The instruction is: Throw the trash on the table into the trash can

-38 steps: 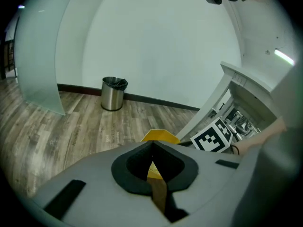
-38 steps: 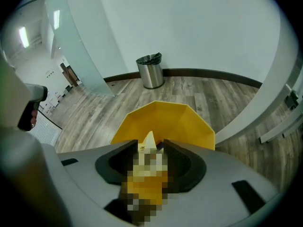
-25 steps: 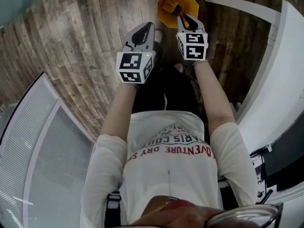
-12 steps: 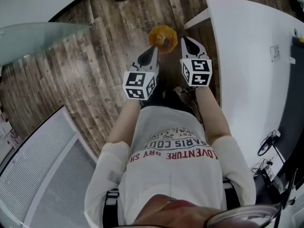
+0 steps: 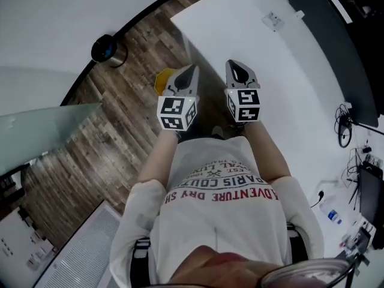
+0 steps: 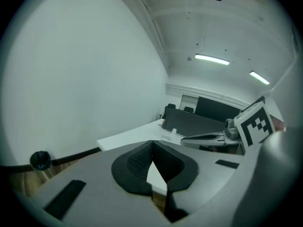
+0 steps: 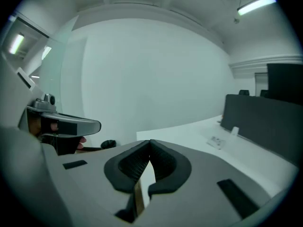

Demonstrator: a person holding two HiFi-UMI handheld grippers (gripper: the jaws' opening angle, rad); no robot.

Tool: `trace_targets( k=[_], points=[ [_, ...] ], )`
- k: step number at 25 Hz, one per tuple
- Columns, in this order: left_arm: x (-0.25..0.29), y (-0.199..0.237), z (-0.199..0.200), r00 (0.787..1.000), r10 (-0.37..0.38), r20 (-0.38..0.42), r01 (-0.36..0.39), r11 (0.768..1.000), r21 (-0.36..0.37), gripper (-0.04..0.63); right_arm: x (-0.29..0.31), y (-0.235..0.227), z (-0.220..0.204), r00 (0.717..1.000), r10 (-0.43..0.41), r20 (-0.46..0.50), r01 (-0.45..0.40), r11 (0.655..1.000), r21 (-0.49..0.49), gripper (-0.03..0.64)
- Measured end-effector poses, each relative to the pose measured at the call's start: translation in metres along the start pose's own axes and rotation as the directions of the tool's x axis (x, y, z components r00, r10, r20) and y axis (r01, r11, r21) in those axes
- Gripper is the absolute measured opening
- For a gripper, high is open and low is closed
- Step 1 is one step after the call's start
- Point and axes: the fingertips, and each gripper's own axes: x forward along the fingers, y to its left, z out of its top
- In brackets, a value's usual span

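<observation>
My left gripper [image 5: 187, 71] and right gripper [image 5: 236, 66] are held side by side at chest height, both shut with nothing between the fingertips. They point toward the near corner of the white table [image 5: 240, 35]. A small flat scrap [image 5: 273, 20] lies far out on the table and also shows in the right gripper view as a scrap [image 7: 217, 141]. The yellow trash can [image 5: 162, 80] stands on the wood floor, mostly hidden behind the left gripper. In the left gripper view the left gripper [image 6: 152, 143] has its tips touching. The right gripper [image 7: 150, 142] looks the same in its own view.
A black round bin [image 5: 109, 51] stands on the floor by the curved white wall. A dark partition [image 5: 336, 35] runs along the table's far side. Cables and a bottle [image 5: 332, 215] lie at the right. A glass panel [image 5: 42, 137] is at the left.
Both grippers have risen from above the yellow can and swung toward the white table. The can has slid behind the left gripper. The table now fills the upper right.
</observation>
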Motion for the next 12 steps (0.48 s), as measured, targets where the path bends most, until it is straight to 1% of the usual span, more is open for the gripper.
trace_targets(
  k=[3,6,9,10,12],
  points=[
    [0.026,-0.065,0.005,0.992,-0.124,-0.009,0.125,0.992,0.028,0.023,-0.053,-0.06,-0.008,0.991,-0.132,0.009,0.131,0.991,0.02,0.025],
    [0.053,-0.127,0.002,0.967,-0.252,-0.035,0.254,0.965,0.064,0.023,-0.103,-0.117,-0.023,0.964,-0.266,0.011,0.265,0.962,0.069,0.026],
    [0.075,-0.183,-0.007,0.93,-0.358,-0.079,0.365,0.925,0.104,0.023,-0.152,-0.162,-0.045,0.918,-0.396,0.002,0.392,0.911,0.124,0.025],
    [0.081,-0.202,-0.01,0.914,-0.394,-0.096,0.403,0.908,0.116,0.023,-0.169,-0.176,-0.053,0.898,-0.44,-0.003,0.436,0.888,0.144,0.026],
    [0.09,-0.239,-0.015,0.872,-0.473,-0.128,0.488,0.862,0.139,0.023,-0.205,-0.198,-0.068,0.848,-0.53,-0.021,0.524,0.832,0.183,0.026]
  ],
)
